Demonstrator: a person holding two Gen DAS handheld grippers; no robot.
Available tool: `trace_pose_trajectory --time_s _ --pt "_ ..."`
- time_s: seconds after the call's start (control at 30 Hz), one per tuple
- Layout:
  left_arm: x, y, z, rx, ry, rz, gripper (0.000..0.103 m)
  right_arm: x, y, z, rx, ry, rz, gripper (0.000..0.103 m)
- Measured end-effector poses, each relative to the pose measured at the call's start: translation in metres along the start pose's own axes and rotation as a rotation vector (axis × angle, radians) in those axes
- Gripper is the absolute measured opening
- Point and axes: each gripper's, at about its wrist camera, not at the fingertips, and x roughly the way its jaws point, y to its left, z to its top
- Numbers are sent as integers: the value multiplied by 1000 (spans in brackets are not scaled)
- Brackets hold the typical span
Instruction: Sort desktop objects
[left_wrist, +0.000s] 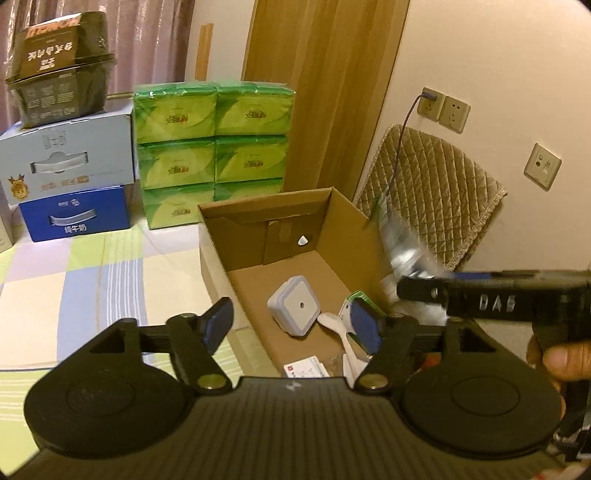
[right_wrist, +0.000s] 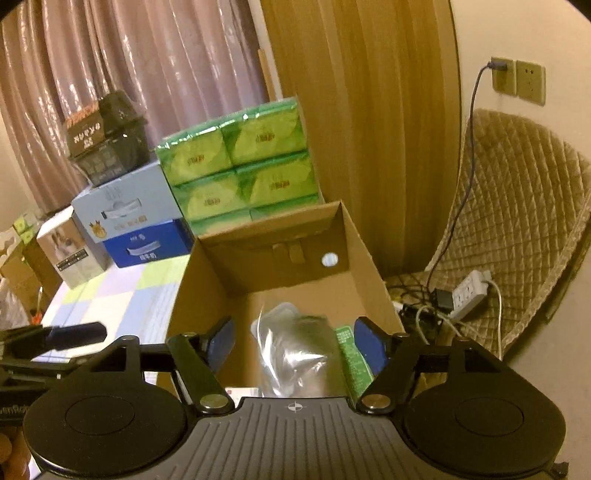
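Over the cardboard box on a checkered table: L gripper & R gripper both spread, pinching nothing; silver pouch, blurred, between R's pads, grey-white cube on box floor.

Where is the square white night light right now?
In the left wrist view, the square white night light lies on the floor of the cardboard box, near its middle, just left of a white plastic spoon.

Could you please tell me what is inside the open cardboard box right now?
In the cardboard box: a square grey-and-white device, a white plastic spoon, a silvery foil pouch and a green packet. The near corner is hidden by the gripper.
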Motion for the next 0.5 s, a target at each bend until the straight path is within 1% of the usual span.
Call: trace_pose_trajectory --time_s 0.03,0.07,0.2,0.27,0.33,0.37,0.4,0.5 --pt "-2 1 -1 -2 0 1 74 -2 1 0 -2 0 -4 71" --pt "-6 3 -3 -5 -3 4 74 -5 2 0 -2 0 -9 73" --pt "-18 8 -10 -21 -9 14 78 -20 5 -6 0 0 -19 85" --pt "-26 9 -14 -29 -14 17 85 -31 6 -11 -3 -4 -29 90" --pt "-36 7 -19 -31 -19 18 89 -41 7 -15 -3 -4 -41 97" --pt "-41 6 -22 -31 -24 18 93 -47 7 -18 -3 -4 -48 98" --pt "-48 4 -25 -32 -31 22 95 -53 7 -20 -3 -4 -54 101" --pt "-65 1 -32 -32 -45 31 101 -69 8 -29 -9 8 -71 101"
